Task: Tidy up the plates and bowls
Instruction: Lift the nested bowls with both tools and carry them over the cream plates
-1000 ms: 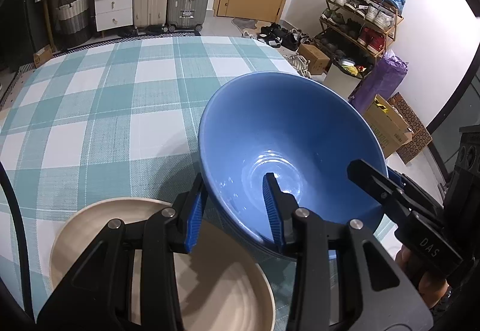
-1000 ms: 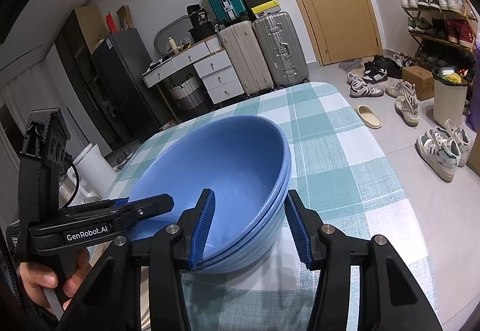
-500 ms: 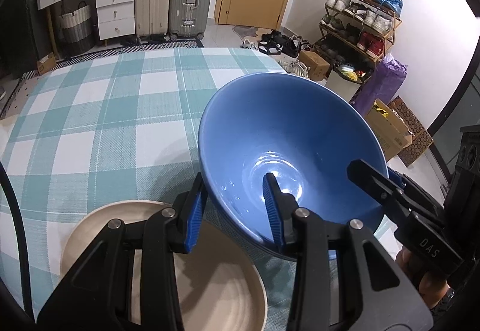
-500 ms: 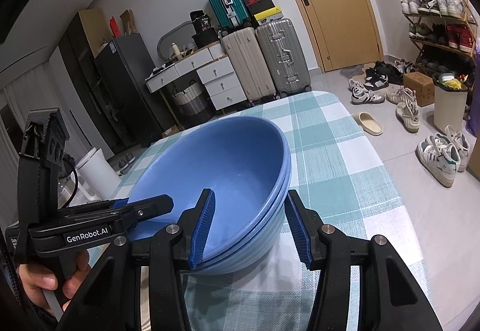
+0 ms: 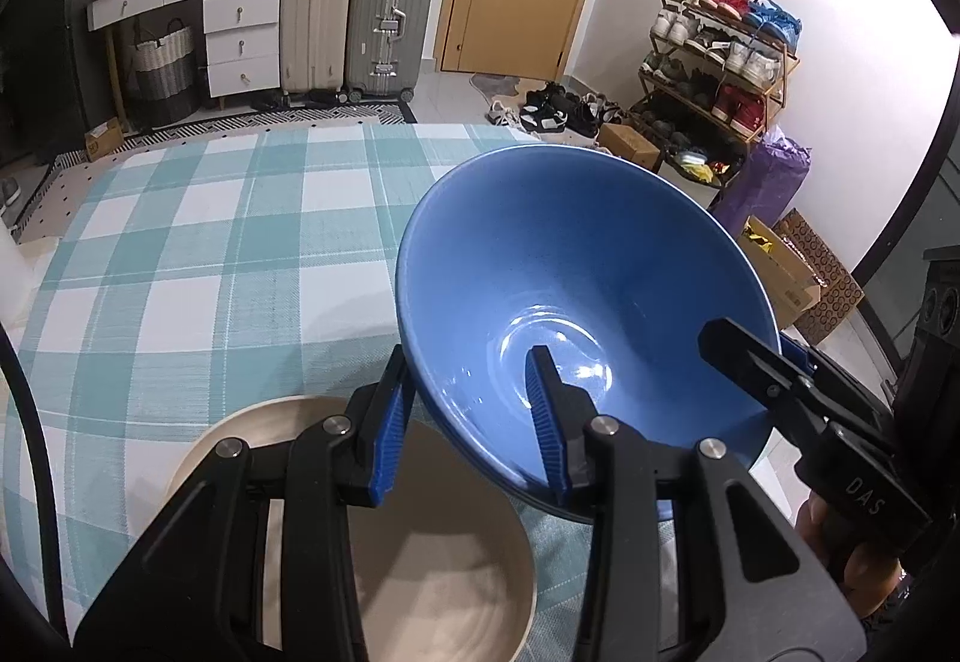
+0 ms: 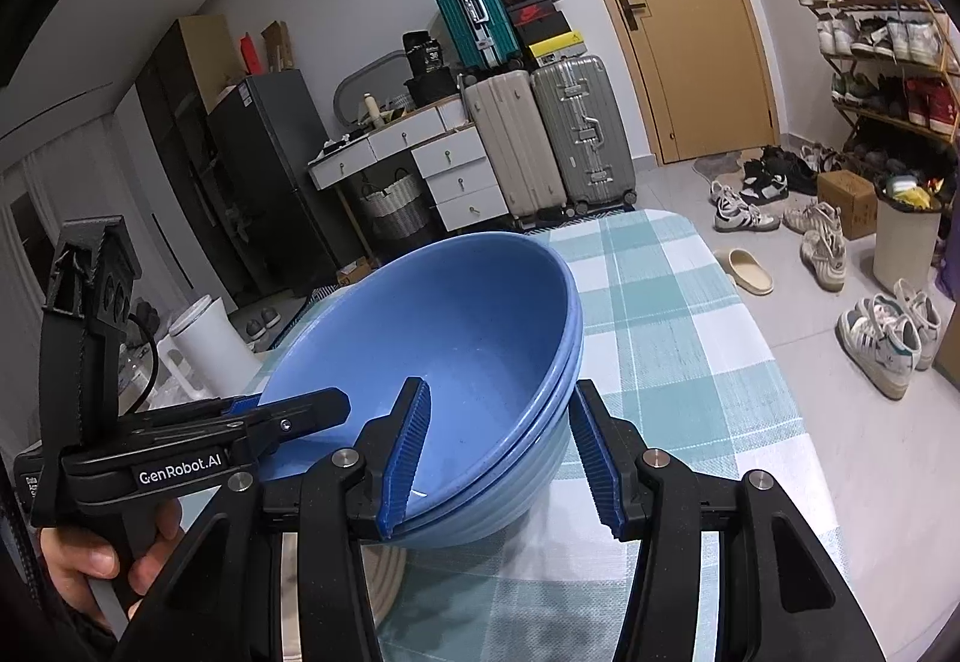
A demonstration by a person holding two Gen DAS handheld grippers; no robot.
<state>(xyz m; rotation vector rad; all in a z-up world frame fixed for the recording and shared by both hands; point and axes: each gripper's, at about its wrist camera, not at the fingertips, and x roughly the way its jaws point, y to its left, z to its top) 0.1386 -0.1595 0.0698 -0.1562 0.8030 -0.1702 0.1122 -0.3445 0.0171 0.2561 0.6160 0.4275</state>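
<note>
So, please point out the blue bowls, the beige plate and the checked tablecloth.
blue bowls (image 5: 576, 266): left wrist view, inner wall of top bowl.
beige plate (image 5: 444, 572): left wrist view, flat centre.
checked tablecloth (image 5: 210, 254): left wrist view, bare cloth.

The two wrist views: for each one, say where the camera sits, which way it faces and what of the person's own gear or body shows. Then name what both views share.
Left wrist: sits on the left claw, looks forward and down over the bowls, plate and table; the right claw shows at right.
Right wrist: sits on the right claw, looks forward and down across the bowls; the left claw and hand show at left.
Shared: bowls, checked table, suitcases, door.
</note>
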